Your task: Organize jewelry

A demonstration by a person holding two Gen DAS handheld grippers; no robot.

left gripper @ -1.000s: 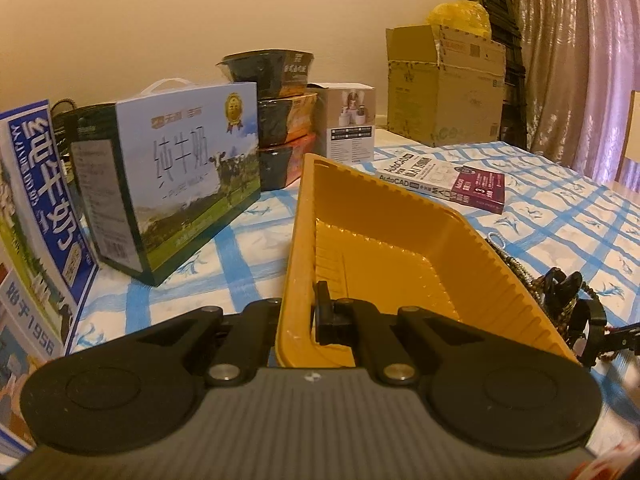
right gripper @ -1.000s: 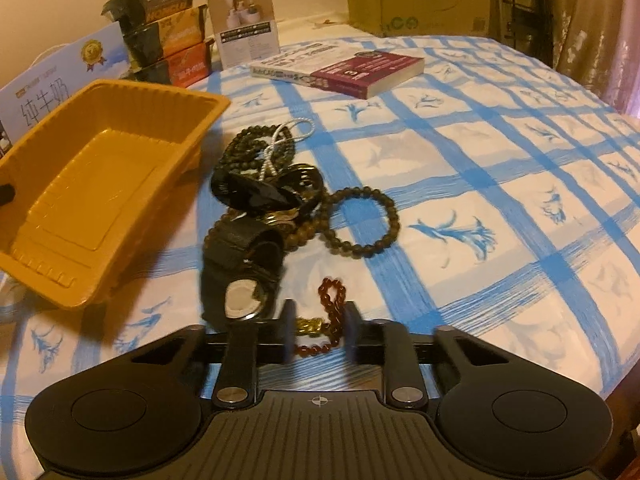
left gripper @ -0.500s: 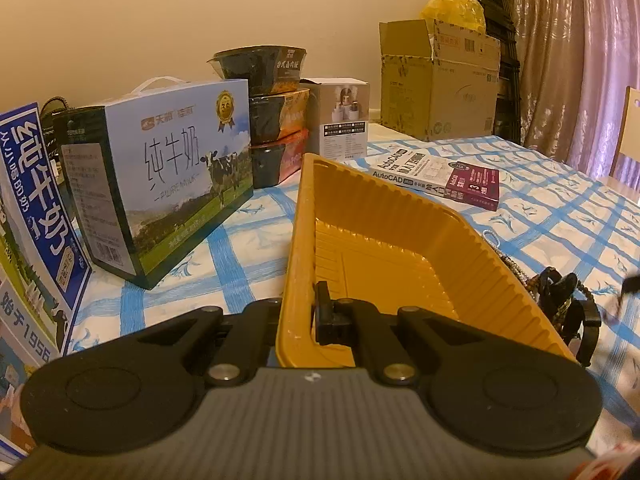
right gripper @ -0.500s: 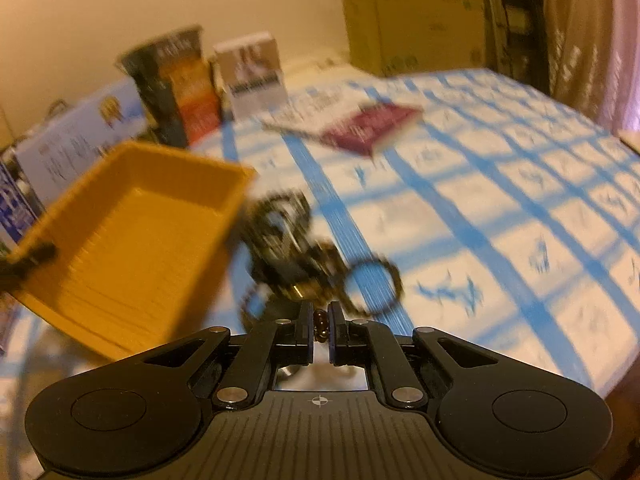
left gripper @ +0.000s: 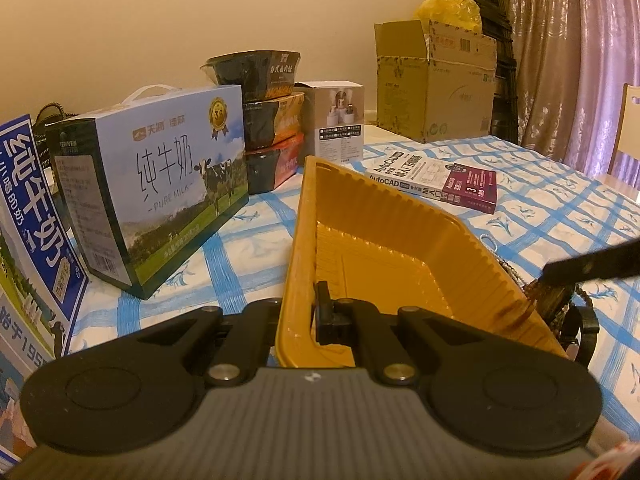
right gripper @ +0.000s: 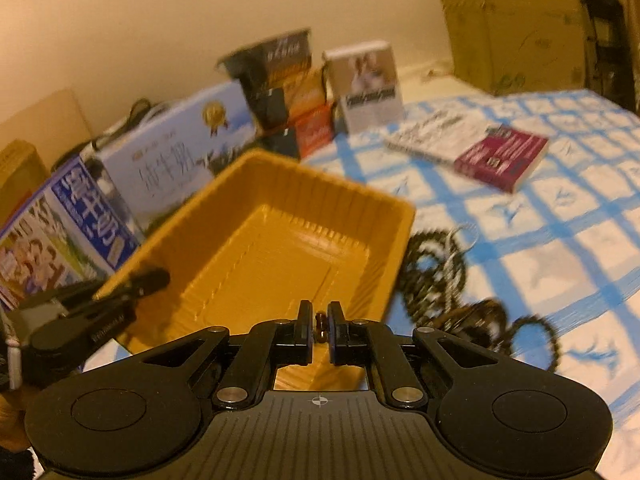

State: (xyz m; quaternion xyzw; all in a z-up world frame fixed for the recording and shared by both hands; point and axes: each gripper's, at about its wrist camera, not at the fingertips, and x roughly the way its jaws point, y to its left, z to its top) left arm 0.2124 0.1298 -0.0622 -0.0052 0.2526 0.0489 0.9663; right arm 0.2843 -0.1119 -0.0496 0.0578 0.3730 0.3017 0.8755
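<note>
- left gripper [left gripper: 298, 316]: jaws clamped on the near wall of the yellow tray [left gripper: 384, 248]
- right gripper [right gripper: 320, 330]: jaws pinching a dark-red bead bracelet [right gripper: 320, 326], tray just ahead

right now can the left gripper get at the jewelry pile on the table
Probably not. The left gripper is shut on the near rim of the yellow tray, and the tray's far wall stands between it and the jewelry pile. It would have to let go first.
</note>
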